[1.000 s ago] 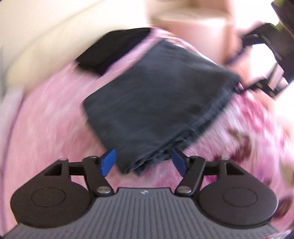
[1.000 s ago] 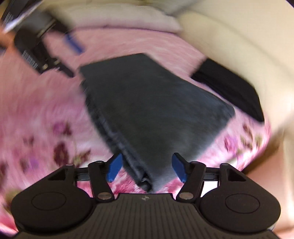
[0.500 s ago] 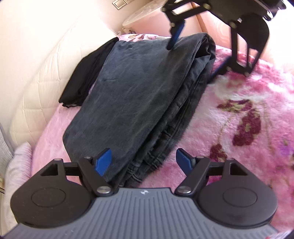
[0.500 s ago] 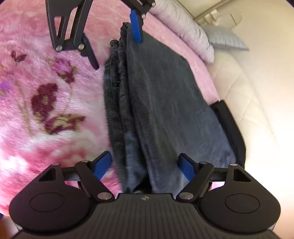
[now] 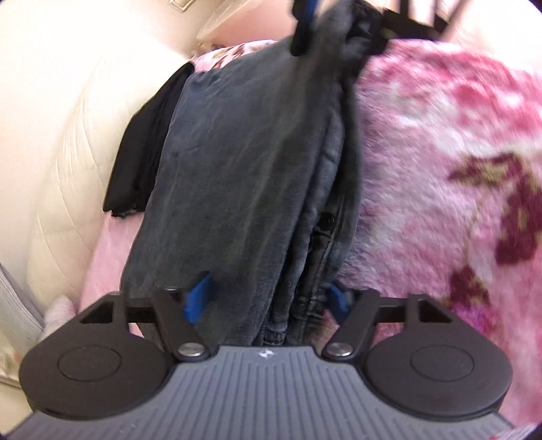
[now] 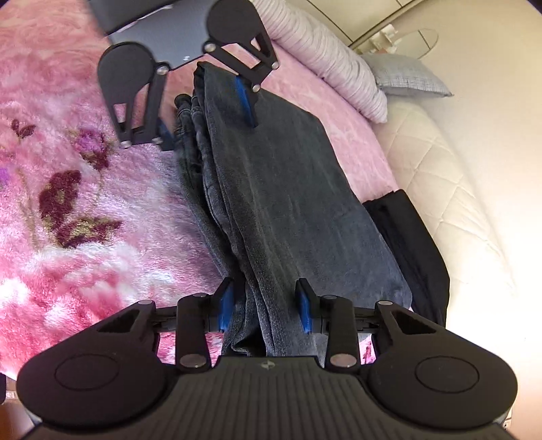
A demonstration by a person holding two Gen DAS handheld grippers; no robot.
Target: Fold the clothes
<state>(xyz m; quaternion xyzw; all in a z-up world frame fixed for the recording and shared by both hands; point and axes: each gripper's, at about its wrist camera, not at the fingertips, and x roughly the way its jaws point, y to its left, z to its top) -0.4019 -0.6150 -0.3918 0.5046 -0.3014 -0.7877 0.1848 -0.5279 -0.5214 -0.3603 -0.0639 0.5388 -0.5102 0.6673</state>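
The left wrist view is motion-blurred: the pink floral plush blanket (image 5: pixel 440 142) smears, and the right gripper (image 5: pixel 333 30) is cut off by the top edge. The folded dark grey denim jeans (image 6: pixel 288 203) cover most of the black garment (image 6: pixel 413 250) and run beneath both camera bodies. Whether either gripper's blue pads (image 6: pixel 225 304) press the denim cannot be told.
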